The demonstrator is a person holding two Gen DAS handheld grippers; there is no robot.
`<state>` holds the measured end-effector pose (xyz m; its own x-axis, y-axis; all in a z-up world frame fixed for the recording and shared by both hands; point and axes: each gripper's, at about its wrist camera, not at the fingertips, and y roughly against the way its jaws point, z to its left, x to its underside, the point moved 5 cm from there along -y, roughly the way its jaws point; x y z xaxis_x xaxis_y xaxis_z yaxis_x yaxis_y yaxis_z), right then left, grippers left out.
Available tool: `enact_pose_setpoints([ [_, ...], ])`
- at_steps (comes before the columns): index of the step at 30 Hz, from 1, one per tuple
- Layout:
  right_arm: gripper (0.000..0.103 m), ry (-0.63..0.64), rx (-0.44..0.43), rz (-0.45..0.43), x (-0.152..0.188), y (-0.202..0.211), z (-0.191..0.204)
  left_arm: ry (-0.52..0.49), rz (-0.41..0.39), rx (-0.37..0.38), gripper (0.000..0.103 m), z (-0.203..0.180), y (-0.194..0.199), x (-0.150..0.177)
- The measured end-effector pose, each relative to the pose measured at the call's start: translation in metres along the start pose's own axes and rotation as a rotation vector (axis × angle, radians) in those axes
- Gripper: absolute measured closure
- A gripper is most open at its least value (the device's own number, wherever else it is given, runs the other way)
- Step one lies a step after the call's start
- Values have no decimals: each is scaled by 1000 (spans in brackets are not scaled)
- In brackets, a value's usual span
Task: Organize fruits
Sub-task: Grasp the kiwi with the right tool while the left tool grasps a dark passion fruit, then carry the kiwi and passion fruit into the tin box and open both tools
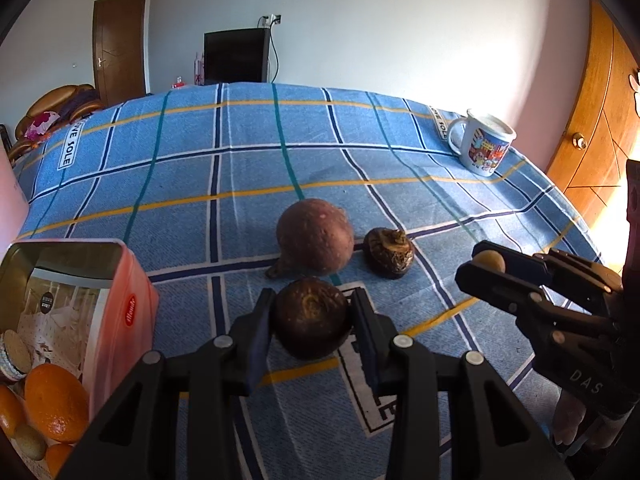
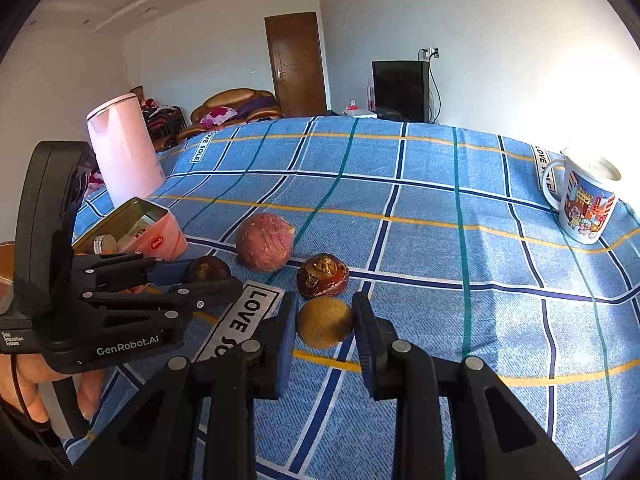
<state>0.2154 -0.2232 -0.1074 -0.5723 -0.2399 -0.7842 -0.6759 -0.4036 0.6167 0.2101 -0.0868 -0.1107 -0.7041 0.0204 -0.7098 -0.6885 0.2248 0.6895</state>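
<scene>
My left gripper point(image 1: 310, 316) is shut on a dark brown round fruit point(image 1: 310, 320), just above the blue checked cloth; it also shows in the right wrist view point(image 2: 208, 268). My right gripper point(image 2: 324, 320) is shut on a small tan round fruit point(image 2: 324, 322), seen from the left wrist view point(image 1: 489, 260) at the right. A large reddish-brown round fruit point(image 1: 316, 236) and a dark wrinkled fruit point(image 1: 390, 252) lie on the cloth just beyond both grippers. A pink tin box point(image 1: 100, 300) at the left holds oranges point(image 1: 56, 402) and small items.
A printed white mug point(image 1: 482, 144) stands at the far right of the cloth. A pink kettle point(image 2: 124, 148) stands behind the tin at the left. A wooden door point(image 1: 592, 120) is at the right. The blue cloth point(image 1: 240, 152) stretches far back.
</scene>
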Motion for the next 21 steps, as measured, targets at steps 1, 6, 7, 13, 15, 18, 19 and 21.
enact_pose_setpoints([
  [1,74,3,-3,-8,0,2,1,-4,-18,-6,63,-1,4,0],
  [6,74,14,-12,-55,-2,11,4,-28,-116,-35,63,-5,23,-3],
  [7,74,17,-14,-65,-2,13,5,-34,-132,-42,63,-6,27,-3],
  [13,74,33,-22,-117,-4,22,8,-63,-209,-87,63,-10,41,-3],
  [15,74,38,-21,-133,-4,25,9,-68,-226,-96,63,-10,44,-2],
  [18,74,47,-21,-156,-5,29,10,-70,-257,-114,63,-10,50,-2],
  [19,74,49,-21,-164,-5,31,11,-72,-264,-114,63,-11,51,-2],
  [21,74,54,-22,-180,-4,35,11,-71,-287,-124,63,-11,56,-1],
])
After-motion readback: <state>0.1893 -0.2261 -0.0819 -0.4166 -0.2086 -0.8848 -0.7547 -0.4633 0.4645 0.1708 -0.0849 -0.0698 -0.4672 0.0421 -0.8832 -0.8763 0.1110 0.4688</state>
